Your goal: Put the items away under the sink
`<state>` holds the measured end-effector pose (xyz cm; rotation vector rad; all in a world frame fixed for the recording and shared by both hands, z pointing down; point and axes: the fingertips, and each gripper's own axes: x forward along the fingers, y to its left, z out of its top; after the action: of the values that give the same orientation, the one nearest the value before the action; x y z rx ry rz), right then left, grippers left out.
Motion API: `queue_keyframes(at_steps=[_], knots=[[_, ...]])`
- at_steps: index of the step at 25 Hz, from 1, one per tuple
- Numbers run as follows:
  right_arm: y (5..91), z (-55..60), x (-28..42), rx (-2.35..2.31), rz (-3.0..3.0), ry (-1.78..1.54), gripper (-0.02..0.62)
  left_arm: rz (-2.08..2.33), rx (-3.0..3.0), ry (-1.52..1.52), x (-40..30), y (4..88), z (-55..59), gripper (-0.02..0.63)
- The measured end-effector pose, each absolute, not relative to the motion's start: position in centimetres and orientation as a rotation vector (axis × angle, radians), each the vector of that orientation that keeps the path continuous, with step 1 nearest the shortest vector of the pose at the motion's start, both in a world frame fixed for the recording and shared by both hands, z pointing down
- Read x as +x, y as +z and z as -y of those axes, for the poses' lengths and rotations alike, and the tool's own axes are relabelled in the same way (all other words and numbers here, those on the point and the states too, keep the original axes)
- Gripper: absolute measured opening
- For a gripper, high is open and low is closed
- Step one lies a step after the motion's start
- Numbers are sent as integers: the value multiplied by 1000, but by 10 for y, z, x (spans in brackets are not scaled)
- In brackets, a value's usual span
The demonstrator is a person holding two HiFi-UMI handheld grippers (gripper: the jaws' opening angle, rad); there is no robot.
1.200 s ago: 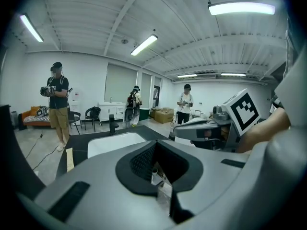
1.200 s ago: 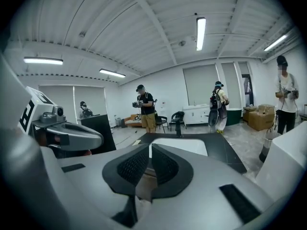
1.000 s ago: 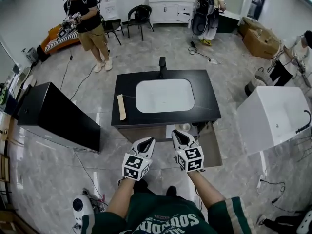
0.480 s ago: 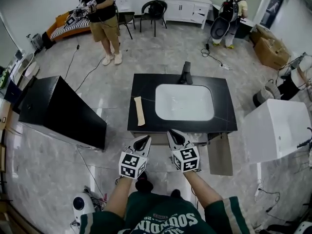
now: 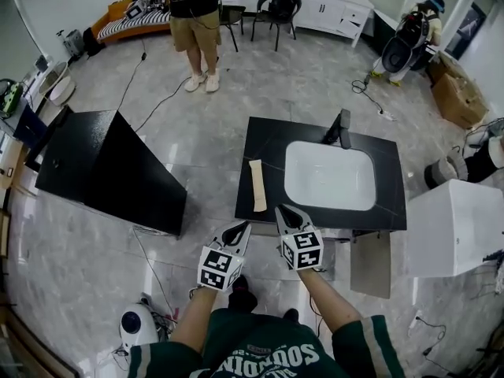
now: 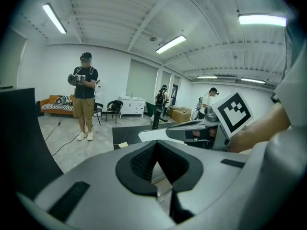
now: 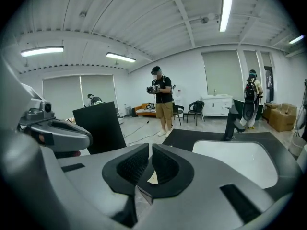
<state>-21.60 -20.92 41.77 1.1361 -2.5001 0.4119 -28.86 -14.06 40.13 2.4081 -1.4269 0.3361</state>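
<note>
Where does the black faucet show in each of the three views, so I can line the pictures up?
Head view: the black faucet stands right of centre, at the far edge of the white basin.
Left gripper view: faucet small, near centre, above the jaws.
Right gripper view: faucet right of centre, behind the basin.
Shared landmark: the white basin.

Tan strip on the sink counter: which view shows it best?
Head view: the tan strip lies in full, unobstructed, on the black counter left of the basin. Left gripper view catches only a small patch of it; right gripper view only a sliver behind its jaws.
</note>
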Motion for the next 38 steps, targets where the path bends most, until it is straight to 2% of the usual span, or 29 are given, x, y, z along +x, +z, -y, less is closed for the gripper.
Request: queue_keyframes(at_steps=[13, 16, 19, 28, 34, 38], knots=[[537, 259, -287, 1049, 2243, 420, 54, 1475, 2277, 331, -387, 445, 155, 11], [562, 269, -291, 1047, 2176, 449, 64, 1486, 2238, 334, -405, 454, 151, 11], [587, 280, -288, 1051, 2119, 466, 109, 1495, 2208, 346, -417, 467, 146, 11], [625, 290, -281, 1057, 2032, 515, 112, 1515, 2154, 346, -435, 485, 142, 11], [623, 291, -277, 1059, 2025, 561, 56, 1503, 2157, 346, -430, 486, 144, 11], [620, 287, -273, 1039, 2032, 584, 48, 1493, 2169, 347, -422, 483, 142, 11]])
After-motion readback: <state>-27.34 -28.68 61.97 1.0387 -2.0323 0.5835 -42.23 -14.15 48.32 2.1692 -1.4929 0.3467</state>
